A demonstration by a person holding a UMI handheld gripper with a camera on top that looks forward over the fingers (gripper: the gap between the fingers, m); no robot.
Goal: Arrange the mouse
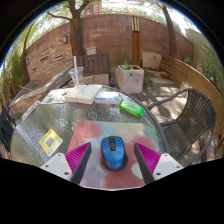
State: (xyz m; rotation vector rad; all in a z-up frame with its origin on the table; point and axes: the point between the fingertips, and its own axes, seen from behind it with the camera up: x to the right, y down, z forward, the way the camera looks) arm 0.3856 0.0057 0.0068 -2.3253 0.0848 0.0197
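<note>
mouse between the fingers, long axis along them | on mat near tabletop front edge | gripper spread wide, gaps both sides, holding nothing

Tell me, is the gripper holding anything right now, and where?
Nothing is held. The blue mouse rests on the mousepad between the open gripper fingers, gaps either side.

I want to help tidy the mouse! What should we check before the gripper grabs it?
1. Blue mouse sits between the fingers: ok.
2. Gripper open, gaps on both sides of the mouse: ok.
3. Mouse rests on the mouse pad: ok.
4. Mouse pad lies flat on the glass table: ok.
5. Green object and books are beyond the pad, out of the way: ok.
6. Mouse cable: cannot tell.
</note>
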